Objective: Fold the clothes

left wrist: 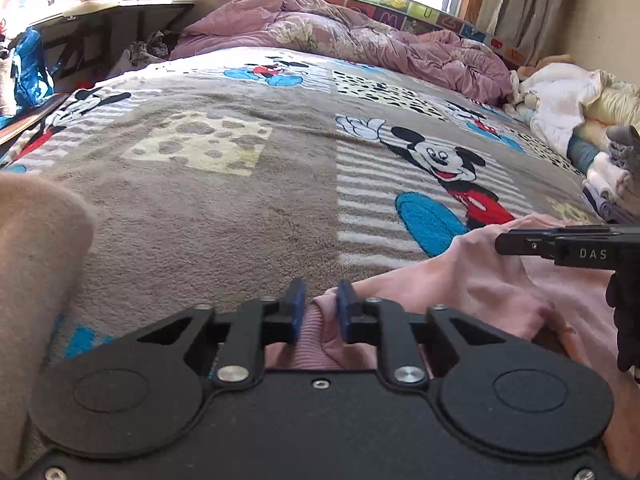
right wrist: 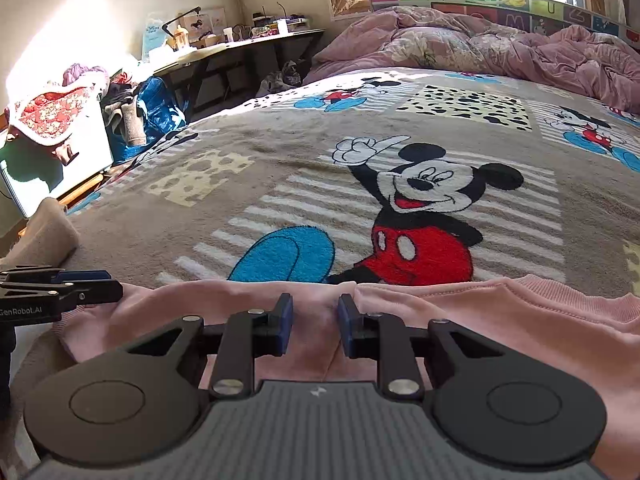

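Observation:
A pink sweatshirt lies crumpled at the near edge of a bed covered by a grey cartoon-mouse blanket. My left gripper is shut on its ribbed pink cuff, which bunches between the blue pads. My right gripper holds a narrow gap with a fold of the pink sweatshirt pinched between the pads. Each gripper shows from the side in the other's view: the right gripper over the fabric, the left gripper at the garment's left end.
A stack of folded clothes sits at the bed's right edge. A crumpled purple duvet fills the far end. A beige sleeve is at the left, a black-gloved hand at the right. A cluttered desk stands beyond the bed.

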{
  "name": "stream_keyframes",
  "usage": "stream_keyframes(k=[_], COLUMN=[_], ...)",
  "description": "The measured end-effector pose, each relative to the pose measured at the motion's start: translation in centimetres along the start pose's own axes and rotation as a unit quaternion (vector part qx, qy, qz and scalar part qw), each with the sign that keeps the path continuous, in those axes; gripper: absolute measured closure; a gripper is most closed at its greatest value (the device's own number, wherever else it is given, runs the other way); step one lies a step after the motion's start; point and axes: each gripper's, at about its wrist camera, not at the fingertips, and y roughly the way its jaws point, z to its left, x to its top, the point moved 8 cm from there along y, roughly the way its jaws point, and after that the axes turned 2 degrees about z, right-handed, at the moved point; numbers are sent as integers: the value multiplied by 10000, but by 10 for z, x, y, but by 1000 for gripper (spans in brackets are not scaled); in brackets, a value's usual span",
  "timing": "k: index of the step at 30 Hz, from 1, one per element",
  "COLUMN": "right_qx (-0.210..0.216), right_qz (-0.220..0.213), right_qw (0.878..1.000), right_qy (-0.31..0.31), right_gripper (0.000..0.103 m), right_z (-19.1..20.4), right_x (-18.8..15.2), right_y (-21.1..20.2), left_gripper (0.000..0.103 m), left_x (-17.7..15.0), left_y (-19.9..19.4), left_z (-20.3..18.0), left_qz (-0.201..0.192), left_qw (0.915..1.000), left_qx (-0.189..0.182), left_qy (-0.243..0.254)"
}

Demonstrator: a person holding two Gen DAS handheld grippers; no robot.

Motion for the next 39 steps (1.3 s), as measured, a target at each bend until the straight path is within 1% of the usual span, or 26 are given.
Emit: stream_keyframes(k=[2, 3, 4, 5, 6, 7, 12, 15, 17, 19, 21, 24, 25, 26, 27, 28, 29, 30, 32, 34, 35, 36, 37, 39], right_qx=[-24, -36, -51, -67, -83, -99, -191, -207, -154, -73, 137, 459, 566, 674, 768, 616, 460, 240, 174, 97, 59, 201, 370, 541], right_qz=[35, 51, 41, 31, 21, 10, 85, 151, 29, -130, -214, -93, -45, 3, 52, 125, 206, 444, 475, 469, 368, 131, -5, -178], right_qw=[10000, 10000, 9999, 9999, 9999, 9999, 9996, 9993, 9998, 9999, 9991, 9950, 9946, 9941, 9935, 9942, 9946, 9947, 9951, 9948, 9943, 9946, 9947, 9934], right_qy=[41, 61, 79, 97, 115, 133, 180, 264, 154, -10, -336, -882, -868, -854, -841, -873, -902, -893, -851, -902, -1000, -1013, -963, -996], right_gripper=[78, 78, 78, 79, 80, 80, 81, 80, 79, 78, 76, 76, 77, 78, 78, 78, 78, 78, 80, 81, 80, 78, 78, 79], right_z=[-3, -4, -5, -6, -7, -8, -9, -10, -5, 2, 16, 45, 50, 54, 59, 58, 57, 51, 44, 42, 44, 47, 48, 54], right_x=[2, 3, 2, 2, 1, 1, 3, 7, 12, 17, 22, 22, 22, 22, 23, 23, 24, 21, 20, 21, 23, 26, 29, 29], right_y=[6, 10, 11, 12, 13, 15, 17, 15, 7, -3, -10, -4, 0, 4, 8, 15, 22, 34, 40, 38, 33, 23, 17, 7], left_gripper=[96, 97, 97, 97, 97, 96, 95, 91, 88, 88, 88, 88, 88, 88, 88, 87, 88, 88, 88, 89, 89, 89, 89, 89], left_x=[5, 6, 4, 2, -1, -6, -4, 1, 6, 14, 20, 20, 19, 15, 10, 5, -1, -7, -7, -2, 0, 2, 5, 9], left_y=[-7, -10, -9, -8, -6, 0, -4, -12, -23, -33, -40, -37, -35, -28, -21, -12, 0, 7, 7, 6, 6, 6, 6, 6], left_z=[14, 21, 31, 41, 49, 50, 47, 41, 41, 35, 21, -11, -22, -30, -35, -39, -36, -30, -24, -31, -34, -37, -41, -48], left_qz=[-187, -252, -240, -227, -170, -39, -65, -162, -401, -661, -861, -810, -761, -615, -439, -237, 19, 177, 192, 106, 63, 20, -23, -109], left_qw=[9982, 9955, 9891, 9794, 9705, 9702, 9719, 9775, 9815, 9842, 9880, 9930, 9940, 9956, 9975, 9989, 9998, 9996, 9998, 9999, 9999, 9998, 9997, 9992], left_qx=[8, -49, -266, -483, -605, -508, -455, -378, -167, -172, -252, -577, -663, -656, -554, -407, -121, 109, 24, -86, -141, -196, -250, -360], left_qy=[-564, -912, -1431, -1946, -2329, -2369, -2307, -2069, -1866, -1636, -1259, -636, -434, -252, -82, 77, 187, 203, 48, 61, 68, 74, 81, 94])
